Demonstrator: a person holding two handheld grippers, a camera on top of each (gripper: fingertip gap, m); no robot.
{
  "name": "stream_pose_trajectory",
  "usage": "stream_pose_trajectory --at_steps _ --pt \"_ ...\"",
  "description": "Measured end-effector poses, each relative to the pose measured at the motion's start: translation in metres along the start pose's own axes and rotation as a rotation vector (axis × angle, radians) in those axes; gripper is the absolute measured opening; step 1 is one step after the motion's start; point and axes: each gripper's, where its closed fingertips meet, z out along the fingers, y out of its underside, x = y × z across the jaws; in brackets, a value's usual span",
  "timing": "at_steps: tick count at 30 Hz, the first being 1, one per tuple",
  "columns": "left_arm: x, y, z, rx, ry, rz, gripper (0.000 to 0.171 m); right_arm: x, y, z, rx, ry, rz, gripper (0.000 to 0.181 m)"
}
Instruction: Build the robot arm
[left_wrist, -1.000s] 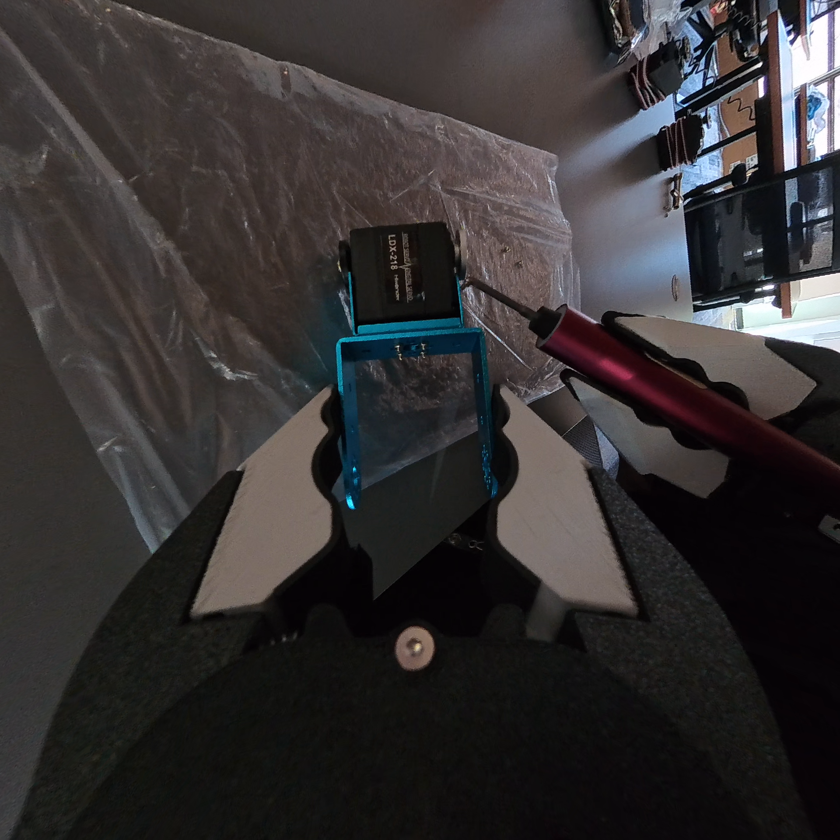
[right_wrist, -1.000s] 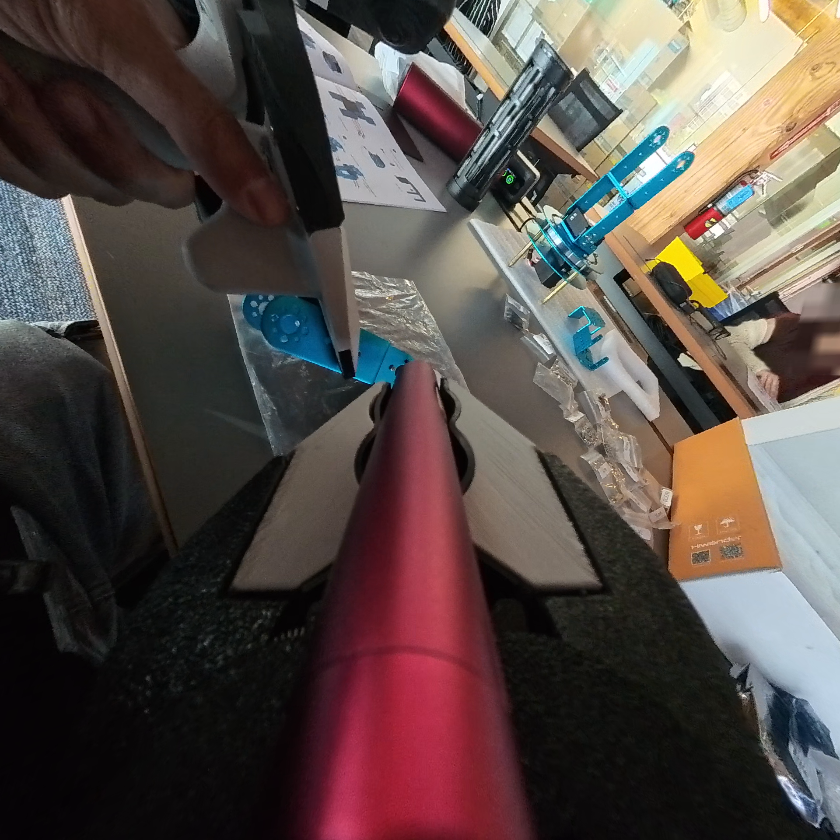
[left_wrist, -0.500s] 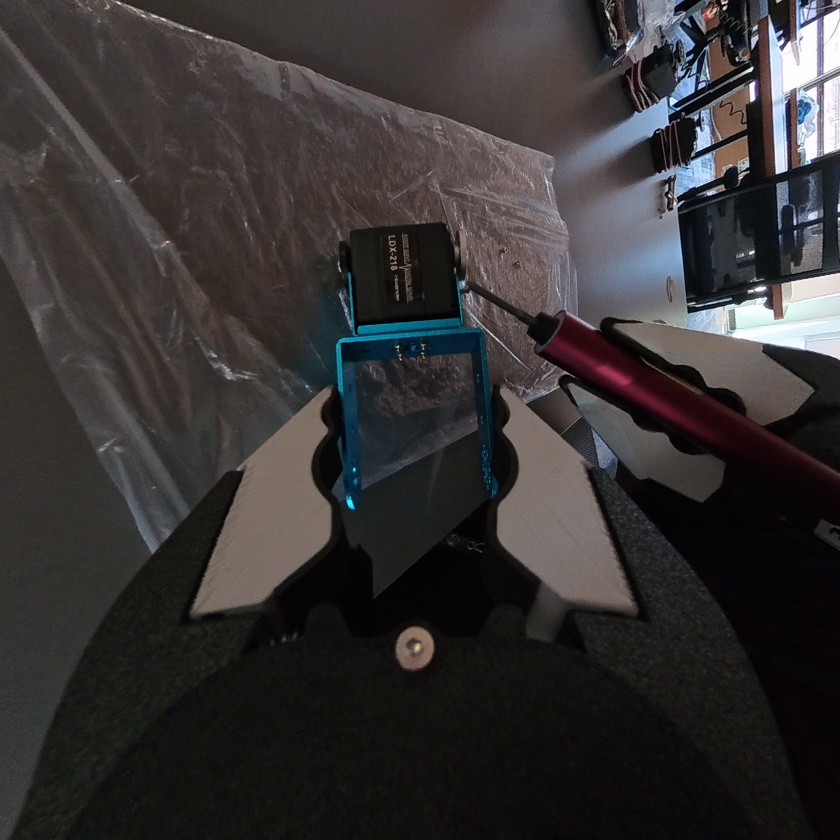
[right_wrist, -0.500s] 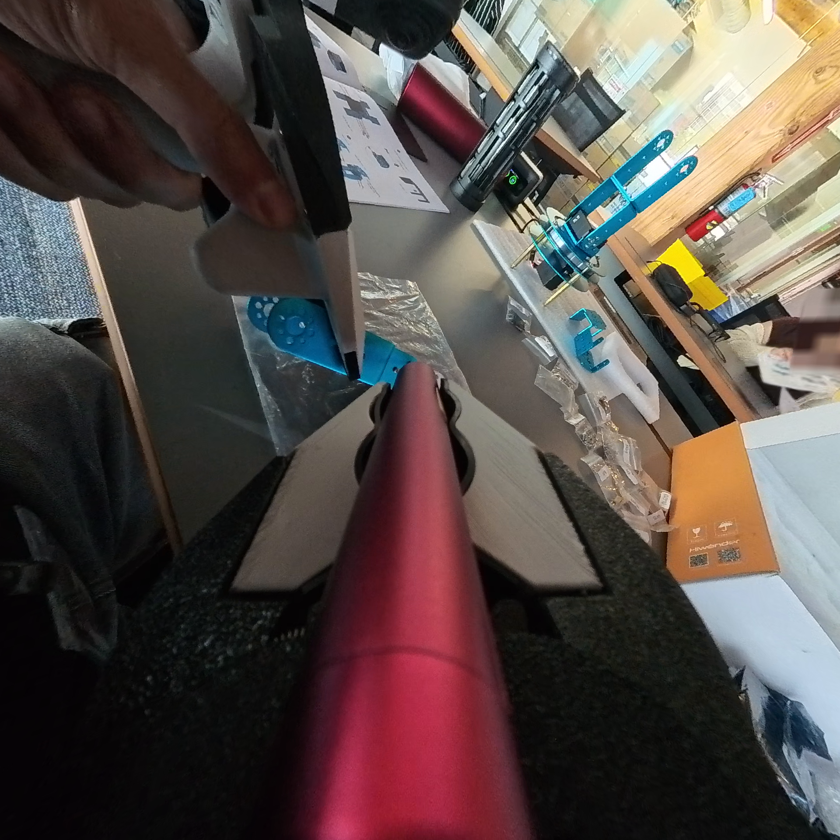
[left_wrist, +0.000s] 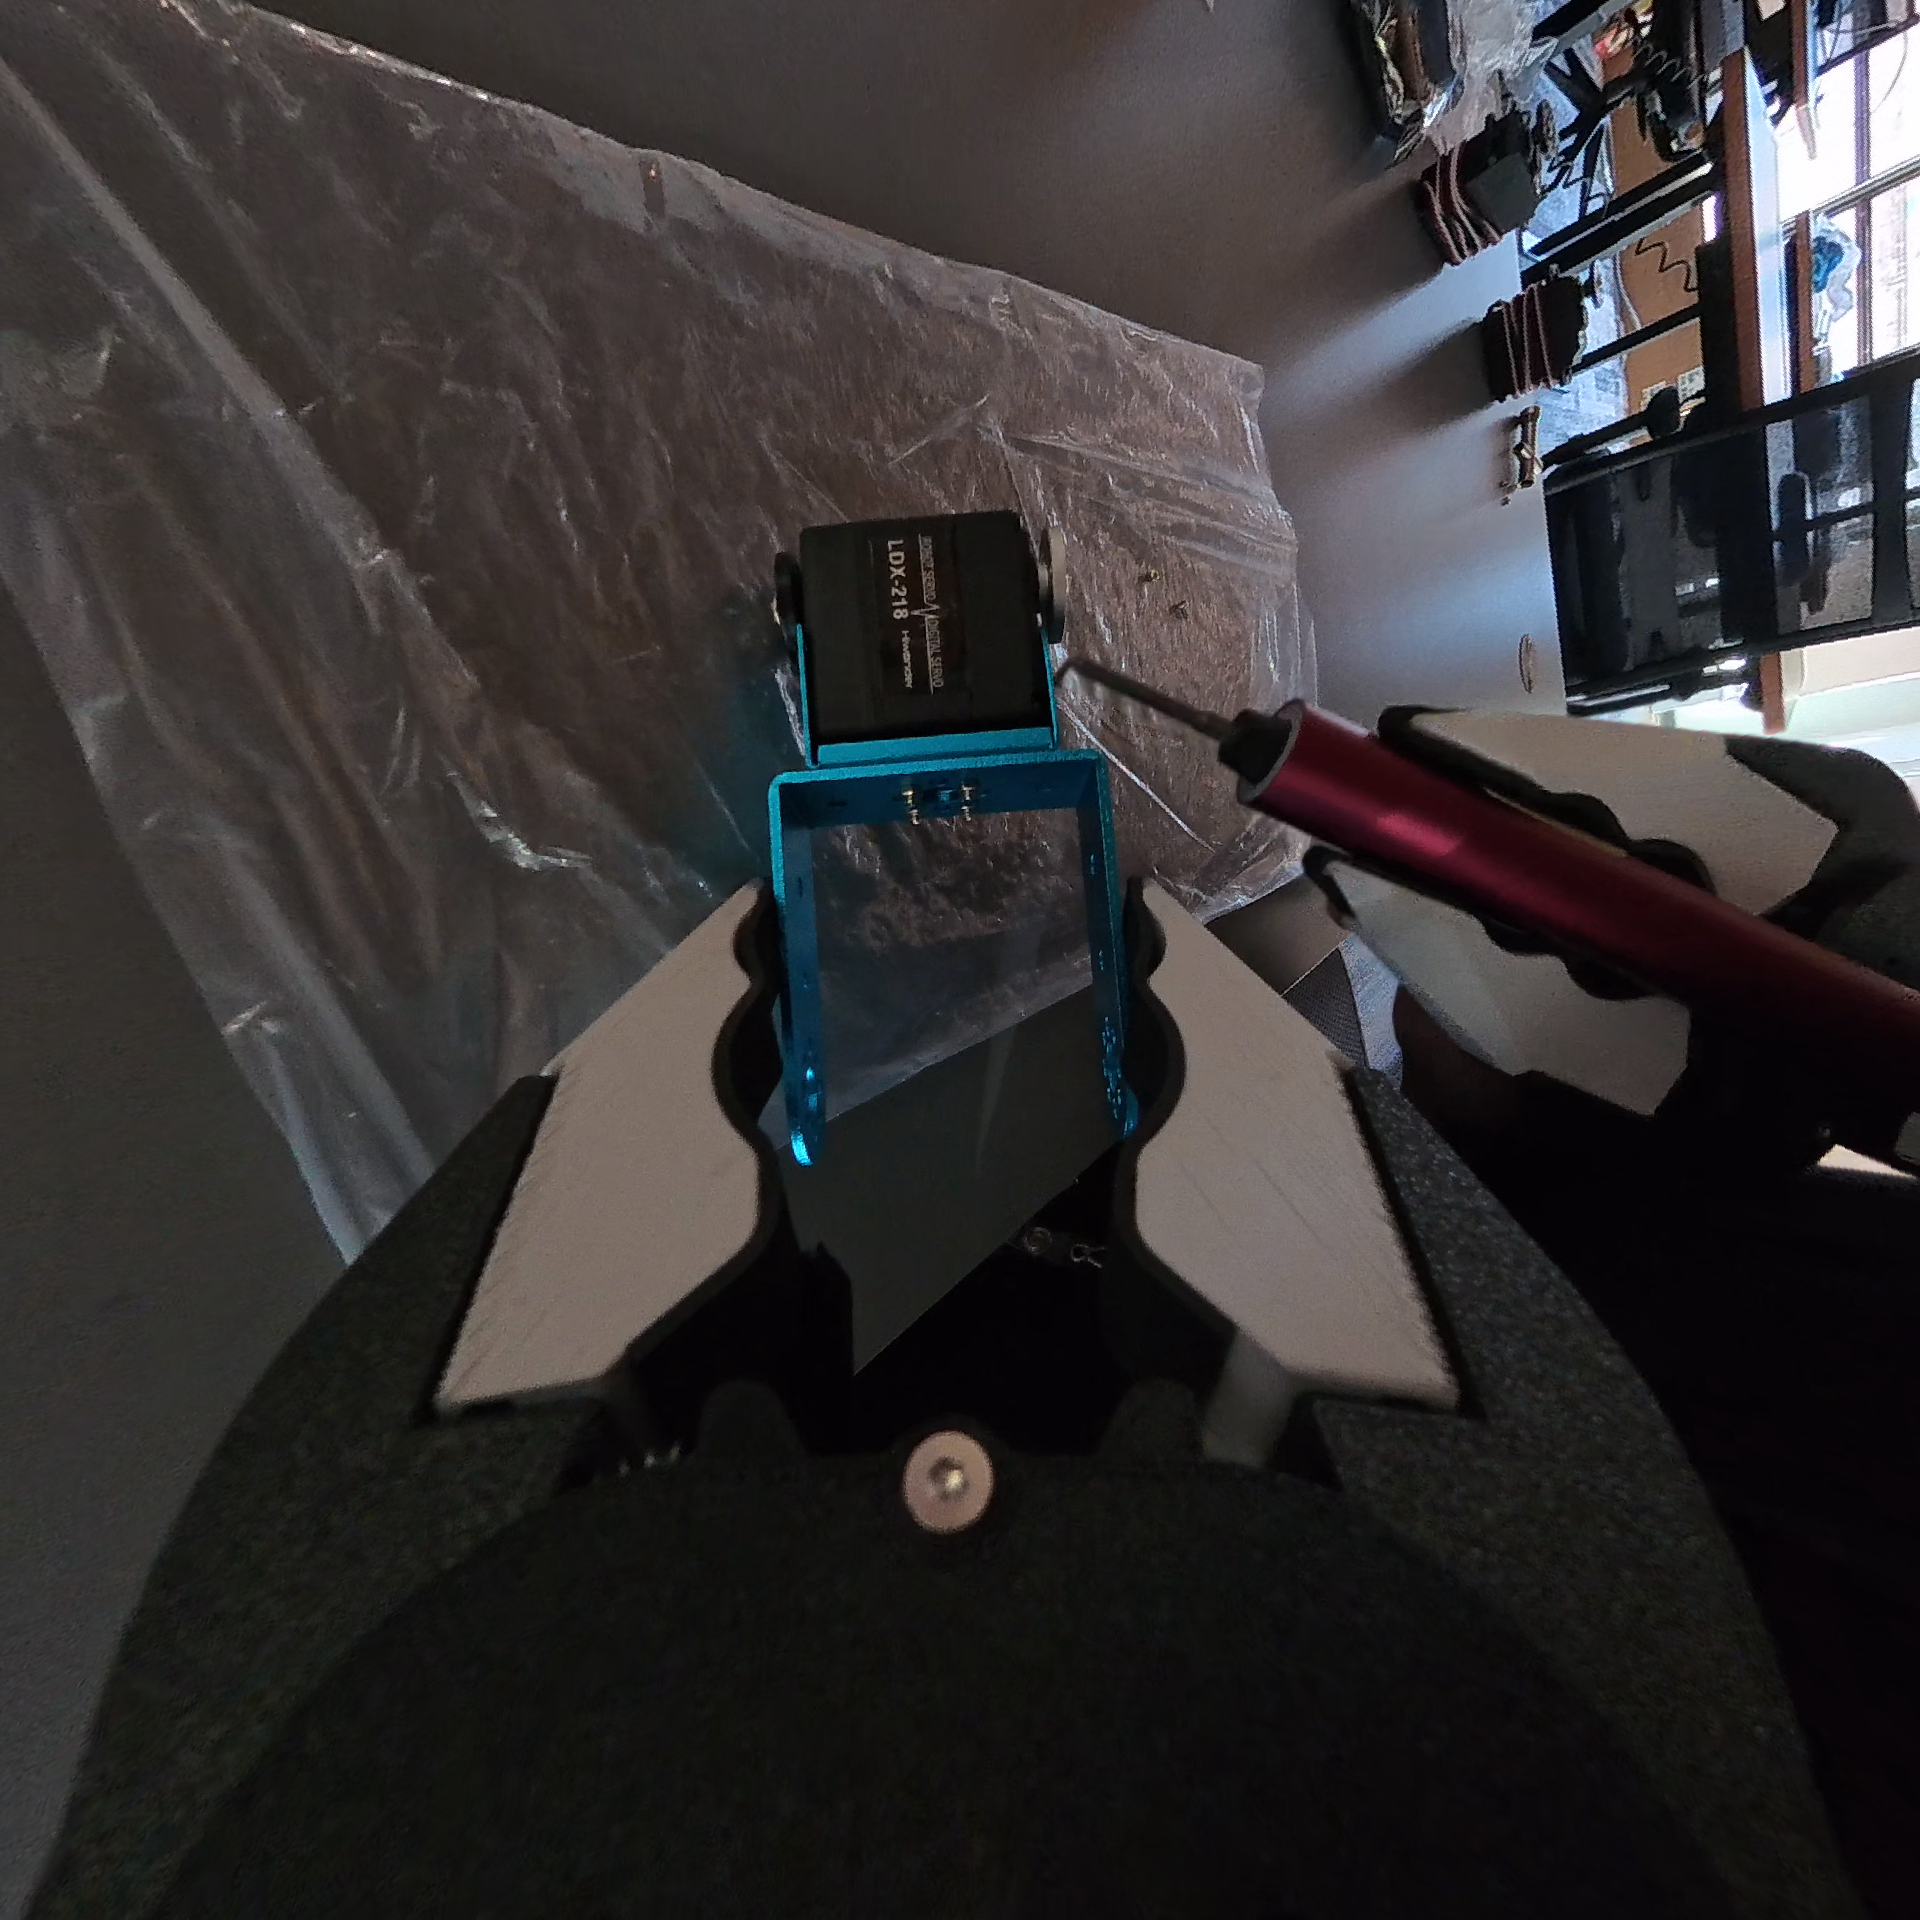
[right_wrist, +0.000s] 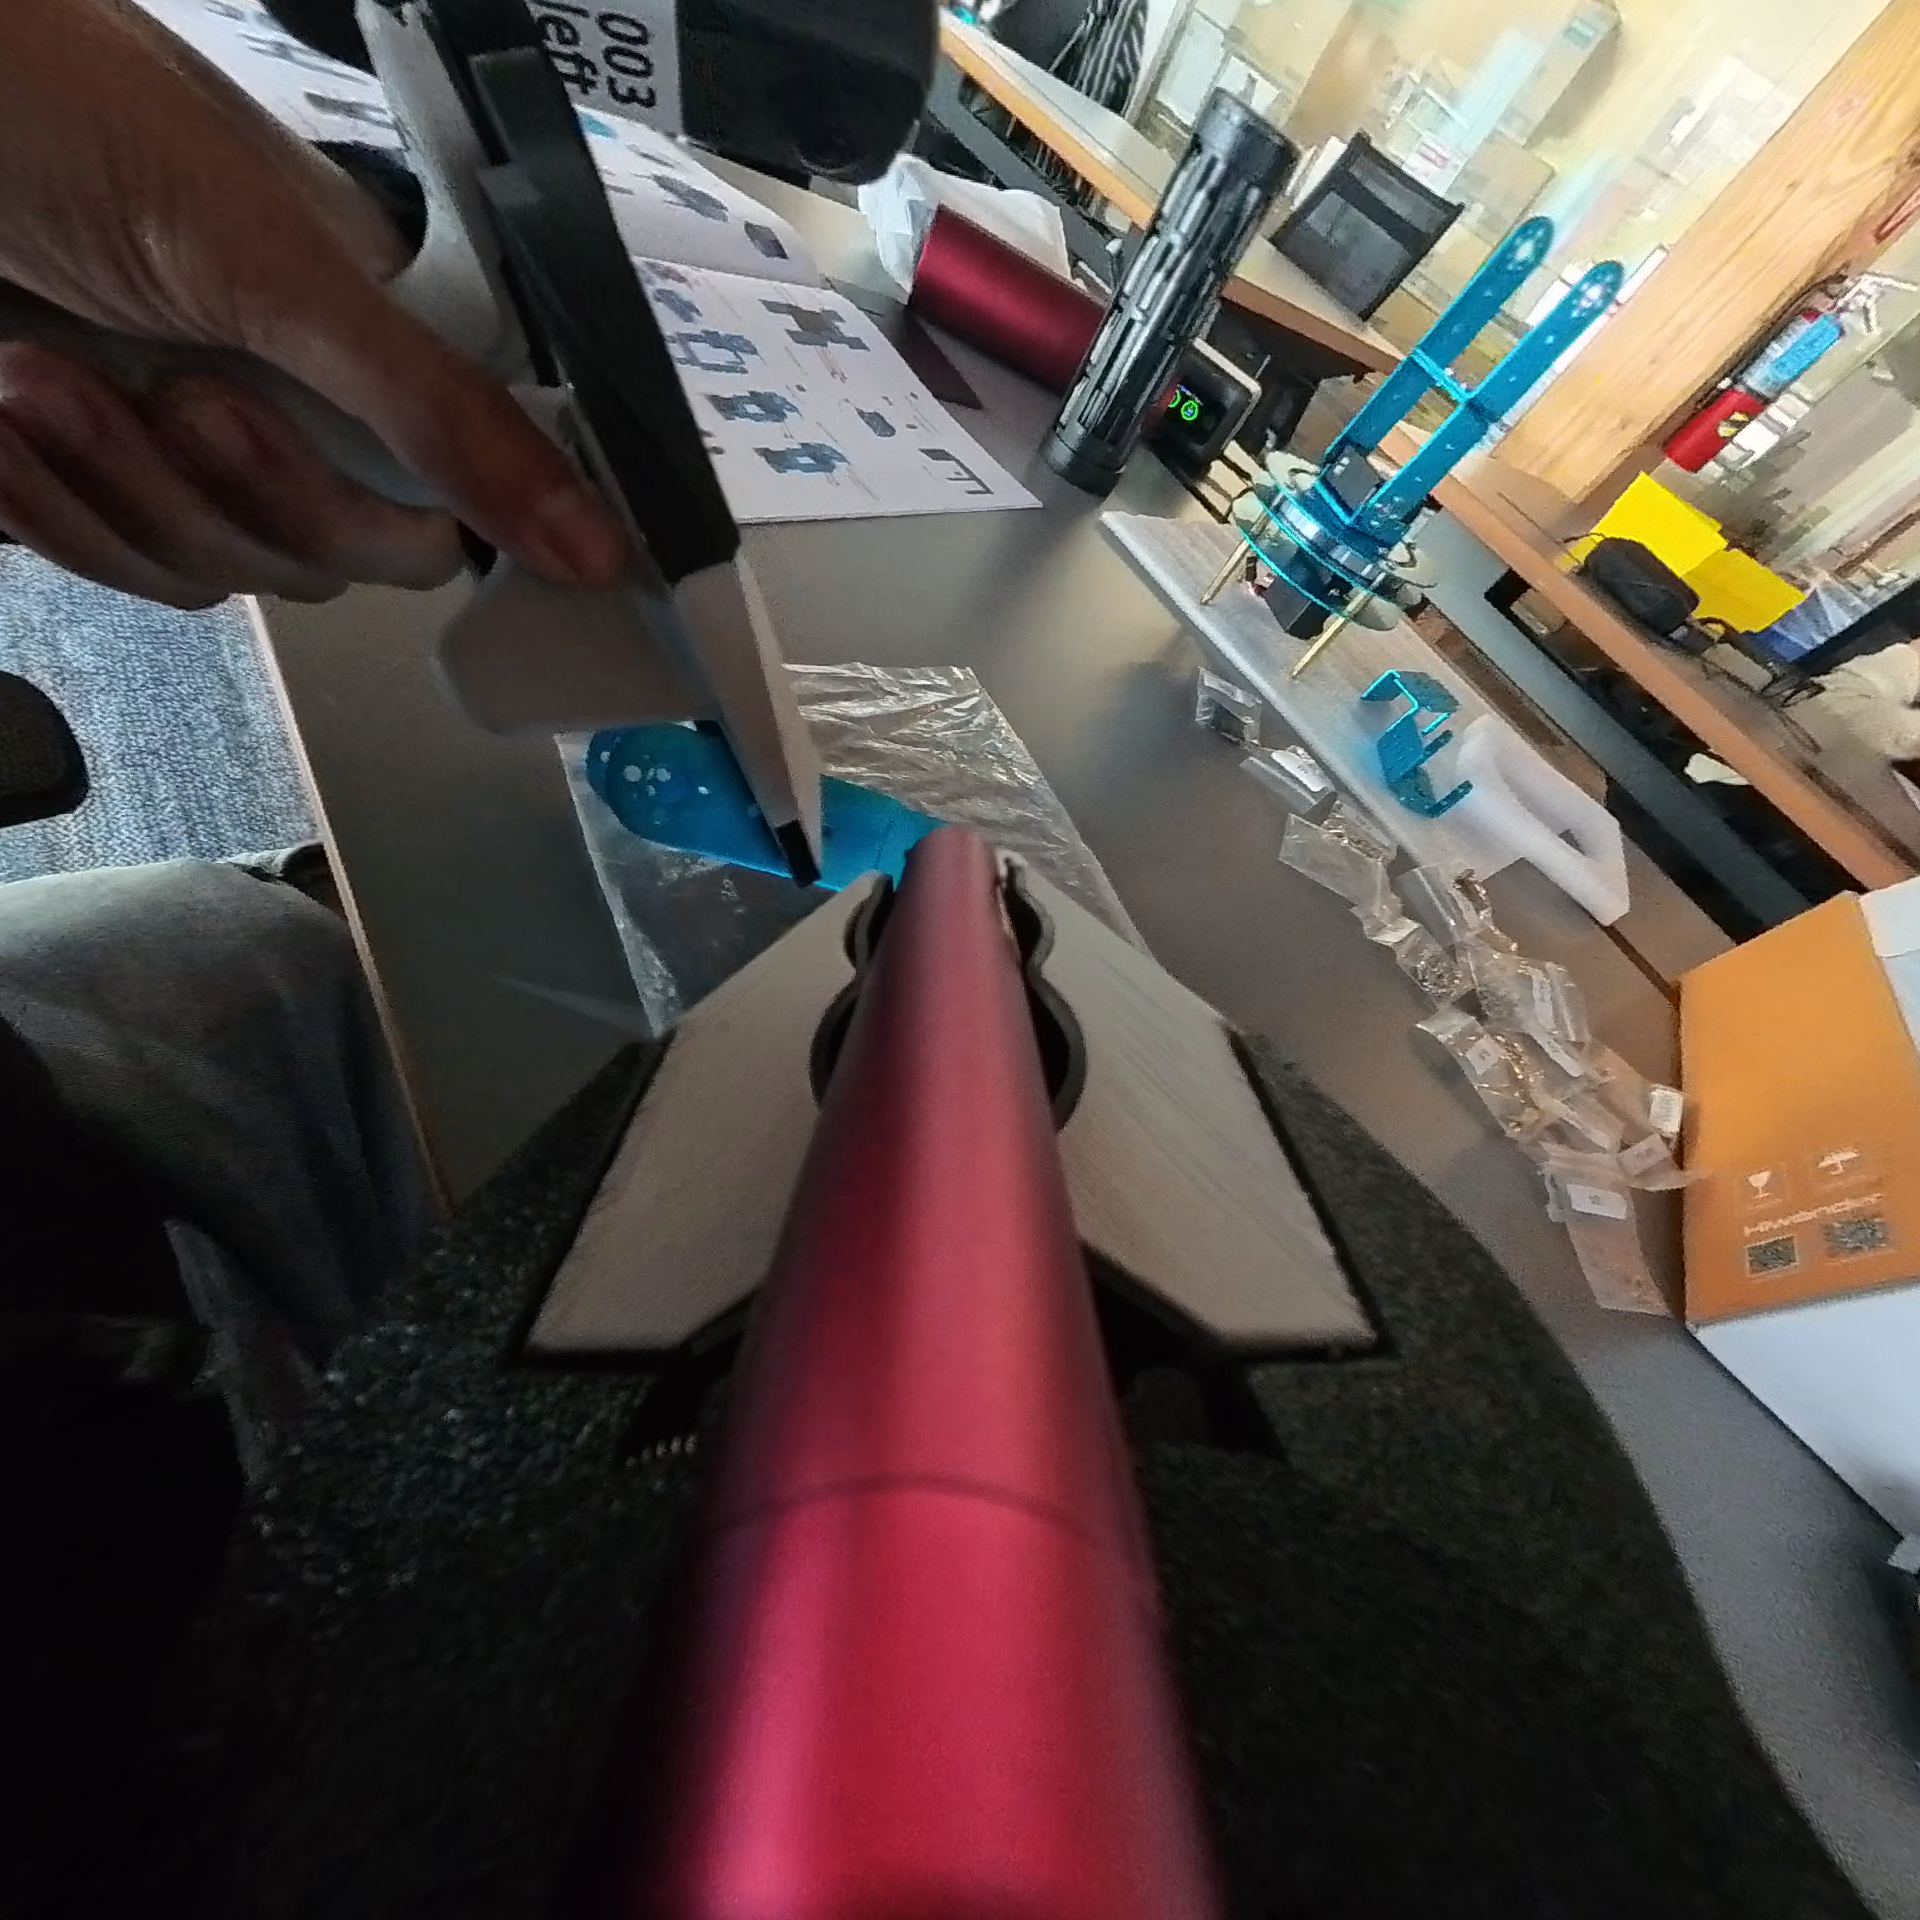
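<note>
My left gripper (left_wrist: 951, 935) is shut on a blue U-shaped metal bracket (left_wrist: 800, 987) that carries a black servo (left_wrist: 920, 634) at its far end, held over a clear plastic bag (left_wrist: 520, 520). My right gripper (right_wrist: 945, 883) is shut on a red metal screwdriver (right_wrist: 935, 1247). In the left wrist view the screwdriver (left_wrist: 1507, 862) comes in from the right, and its thin bit (left_wrist: 1101, 681) touches the right side of the servo mount. In the right wrist view a hand (right_wrist: 260, 364) holds the left gripper (right_wrist: 774, 800) over the blue bracket (right_wrist: 665, 800).
On the grey table lie an instruction sheet (right_wrist: 810, 416), a red cylinder (right_wrist: 997, 291), a black cylinder (right_wrist: 1174, 291), a partly built blue robot arm (right_wrist: 1392, 457), a blue bracket on white foam (right_wrist: 1413, 748), several small hardware bags (right_wrist: 1507, 1018) and an orange box (right_wrist: 1797, 1122). The table edge (right_wrist: 343, 831) is at the left.
The right gripper and screwdriver have tilted and shifted slightly; the bit stays at the servo's right side. The left gripper holds the bracket still.
</note>
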Motion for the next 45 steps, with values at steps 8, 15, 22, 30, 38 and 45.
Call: stream_pose_trajectory --at_steps 8,15,22,30,38,45 --pt "0.0 0.0 0.0 0.003 0.009 -0.001 0.064 0.006 -0.001 -0.005 0.041 -0.051 0.132 0.021" --pt "0.0 0.0 0.0 0.007 0.012 0.006 0.064 0.009 0.002 -0.006 0.07 -0.123 0.292 0.022" --pt "0.0 0.004 0.001 0.003 -0.036 0.101 0.065 0.018 0.043 -0.02 -0.119 -0.239 0.6 0.023" --pt "0.0 0.005 0.001 0.014 -0.036 0.136 0.065 0.015 0.069 -0.042 -0.208 -0.228 0.573 0.022" --pt "0.0 0.006 0.002 0.02 -0.044 0.163 0.064 0.025 0.063 -0.047 -0.187 -0.182 0.523 0.022" --pt "0.0 0.006 0.002 0.024 -0.053 0.172 0.065 0.012 0.069 -0.057 -0.224 -0.262 0.521 0.022"
